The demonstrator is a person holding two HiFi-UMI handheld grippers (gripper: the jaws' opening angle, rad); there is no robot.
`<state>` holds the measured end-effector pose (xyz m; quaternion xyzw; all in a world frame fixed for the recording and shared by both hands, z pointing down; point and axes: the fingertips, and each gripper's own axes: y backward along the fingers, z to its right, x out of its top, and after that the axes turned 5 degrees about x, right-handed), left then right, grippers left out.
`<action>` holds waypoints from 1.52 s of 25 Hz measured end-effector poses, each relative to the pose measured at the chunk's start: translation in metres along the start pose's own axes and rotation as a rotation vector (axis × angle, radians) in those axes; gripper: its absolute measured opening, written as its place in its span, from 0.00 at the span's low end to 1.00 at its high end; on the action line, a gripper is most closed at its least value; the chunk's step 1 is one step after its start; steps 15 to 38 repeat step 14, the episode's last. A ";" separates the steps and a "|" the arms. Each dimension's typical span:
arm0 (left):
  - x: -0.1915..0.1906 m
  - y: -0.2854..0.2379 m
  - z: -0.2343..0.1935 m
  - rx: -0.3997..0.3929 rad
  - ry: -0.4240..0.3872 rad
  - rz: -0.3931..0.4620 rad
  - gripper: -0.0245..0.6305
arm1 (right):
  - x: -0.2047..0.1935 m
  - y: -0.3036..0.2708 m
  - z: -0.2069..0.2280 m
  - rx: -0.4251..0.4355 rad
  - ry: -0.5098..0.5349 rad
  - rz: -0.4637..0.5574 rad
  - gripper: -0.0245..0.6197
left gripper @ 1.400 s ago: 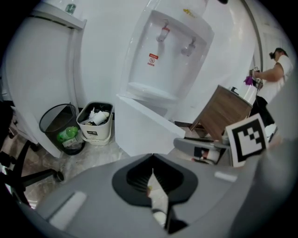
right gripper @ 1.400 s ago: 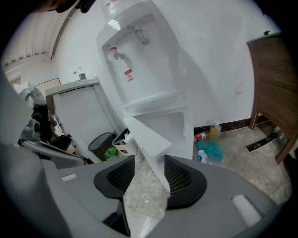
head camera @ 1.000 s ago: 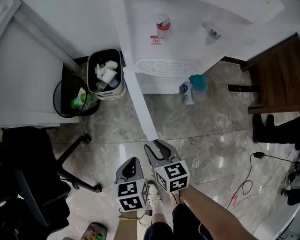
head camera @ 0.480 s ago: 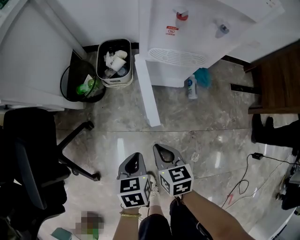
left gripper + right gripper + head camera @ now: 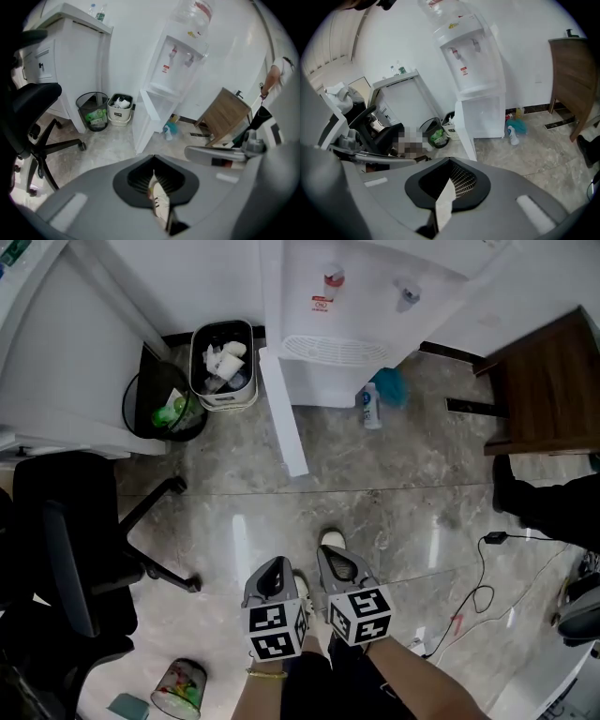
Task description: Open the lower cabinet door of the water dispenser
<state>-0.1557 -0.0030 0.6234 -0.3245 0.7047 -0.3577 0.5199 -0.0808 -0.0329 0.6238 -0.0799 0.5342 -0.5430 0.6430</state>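
Note:
The white water dispenser (image 5: 361,296) stands against the far wall. Its lower cabinet door (image 5: 281,413) is swung wide open, edge-on toward me. The same door (image 5: 464,126) shows in the right gripper view beside the bare white cabinet interior (image 5: 492,117), and the door (image 5: 144,123) also appears in the left gripper view. My left gripper (image 5: 274,561) and right gripper (image 5: 330,551) hang side by side low in the head view, well short of the door. Both are shut with nothing in them, left gripper (image 5: 153,157) and right gripper (image 5: 450,160) alike.
A white bin (image 5: 223,364) and a black mesh bin (image 5: 164,409) stand left of the dispenser. A spray bottle (image 5: 370,407) lies at its right foot. A black office chair (image 5: 75,549) is at left, a wooden cabinet (image 5: 548,390) at right, a cable (image 5: 478,587) on the floor.
Both grippers have drawn back from the door's free edge toward me. The right gripper's jaws, open at the door edge a second ago, have shut. The door stays open.

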 end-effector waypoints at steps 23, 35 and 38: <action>-0.002 0.000 0.003 -0.004 -0.030 -0.003 0.05 | -0.008 0.007 0.004 -0.014 0.030 -0.028 0.03; -0.002 0.000 0.003 -0.004 -0.030 -0.003 0.05 | -0.008 0.007 0.004 -0.014 0.030 -0.028 0.03; -0.002 0.000 0.003 -0.004 -0.030 -0.003 0.05 | -0.008 0.007 0.004 -0.014 0.030 -0.028 0.03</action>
